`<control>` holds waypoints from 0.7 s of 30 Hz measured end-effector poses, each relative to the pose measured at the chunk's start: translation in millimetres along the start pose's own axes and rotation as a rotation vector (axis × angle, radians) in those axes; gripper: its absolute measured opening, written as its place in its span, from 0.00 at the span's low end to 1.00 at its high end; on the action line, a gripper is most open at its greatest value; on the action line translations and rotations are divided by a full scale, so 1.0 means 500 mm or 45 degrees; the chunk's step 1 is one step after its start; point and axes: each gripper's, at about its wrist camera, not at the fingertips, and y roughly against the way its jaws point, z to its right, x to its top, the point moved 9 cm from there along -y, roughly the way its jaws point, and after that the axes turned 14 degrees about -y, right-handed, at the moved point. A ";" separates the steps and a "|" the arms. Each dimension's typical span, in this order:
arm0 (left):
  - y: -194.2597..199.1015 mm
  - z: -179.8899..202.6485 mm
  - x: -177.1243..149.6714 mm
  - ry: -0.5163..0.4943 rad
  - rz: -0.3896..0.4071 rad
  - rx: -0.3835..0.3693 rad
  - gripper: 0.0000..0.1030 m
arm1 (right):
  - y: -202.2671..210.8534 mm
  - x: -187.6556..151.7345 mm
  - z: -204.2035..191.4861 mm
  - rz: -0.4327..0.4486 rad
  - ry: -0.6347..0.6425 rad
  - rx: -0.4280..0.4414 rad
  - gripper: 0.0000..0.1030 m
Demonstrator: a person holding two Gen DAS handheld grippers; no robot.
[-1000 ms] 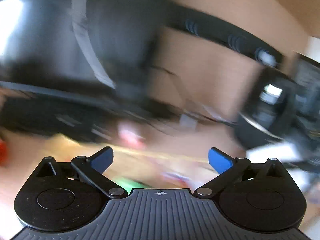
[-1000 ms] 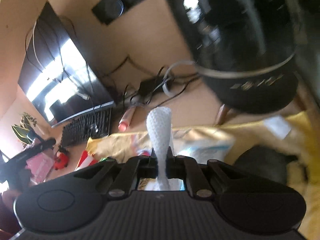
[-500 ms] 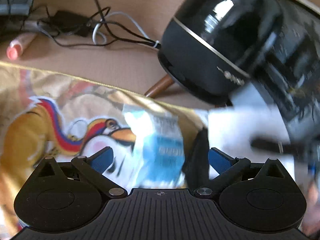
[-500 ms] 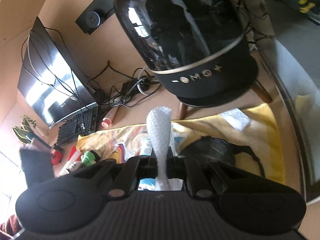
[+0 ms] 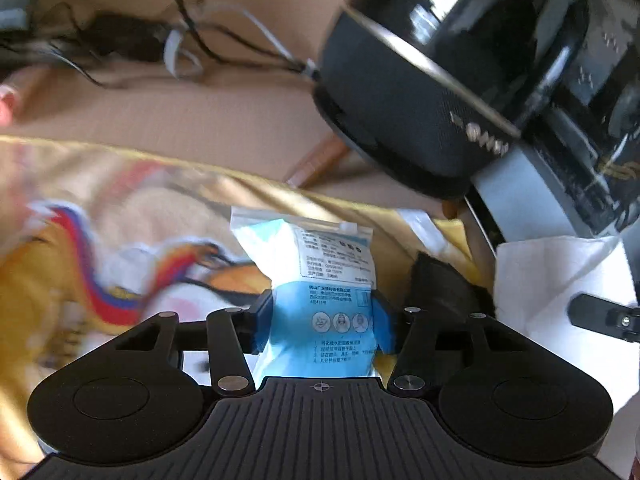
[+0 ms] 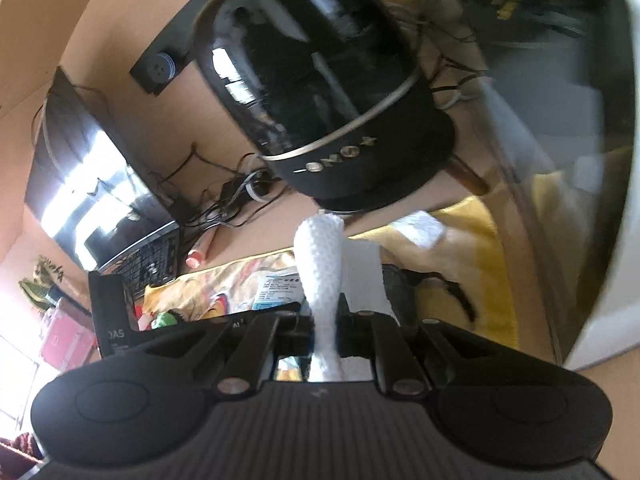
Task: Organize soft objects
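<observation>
Your left gripper (image 5: 322,320), spread wide half a second ago, has now closed its blue pads on the mask packet (image 5: 320,280) lying on the yellow cloth (image 5: 80,280). Your right gripper (image 6: 324,320) still pinches the white towel (image 6: 320,256), upright before the black speaker (image 6: 320,100)

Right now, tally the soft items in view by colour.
White: 1, white knitted cloth, in the right gripper
Blue: 1, blue packet, between the left gripper fingers
Black: 1, black pouch
Yellow: 1, printed yellow cloth underneath
Total: 4
</observation>
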 end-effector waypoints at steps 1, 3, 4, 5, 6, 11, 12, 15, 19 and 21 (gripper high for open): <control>0.026 -0.010 0.004 -0.021 0.023 0.019 0.52 | -0.008 -0.001 -0.015 -0.015 0.017 0.026 0.11; 0.082 -0.021 0.006 -0.140 0.030 0.027 0.53 | -0.026 -0.006 -0.041 -0.053 0.034 0.077 0.11; 0.101 -0.025 0.000 -0.228 -0.004 0.019 0.54 | -0.041 -0.010 -0.059 -0.082 0.045 0.110 0.11; 0.113 -0.032 -0.010 -0.321 -0.053 0.024 0.54 | -0.055 -0.016 -0.075 -0.107 0.060 0.134 0.11; 0.124 -0.040 -0.021 -0.413 -0.103 0.029 0.55 | -0.073 -0.025 -0.092 -0.136 0.079 0.152 0.11; 0.122 -0.102 -0.086 -0.710 -0.293 0.095 0.74 | -0.163 -0.081 -0.183 -0.281 0.178 0.228 0.11; 0.121 -0.114 -0.095 -0.729 -0.315 0.101 0.88 | -0.175 -0.092 -0.199 -0.303 0.196 0.233 0.11; 0.144 -0.135 -0.103 -0.645 -0.311 0.135 0.93 | -0.195 -0.114 -0.248 -0.350 0.270 0.232 0.11; 0.202 -0.159 -0.123 -0.367 -0.254 0.217 0.97 | -0.234 -0.155 -0.287 -0.433 0.393 0.218 0.10; 0.224 -0.156 -0.139 -0.203 -0.174 0.150 0.97 | -0.257 -0.179 -0.301 -0.479 0.459 0.208 0.10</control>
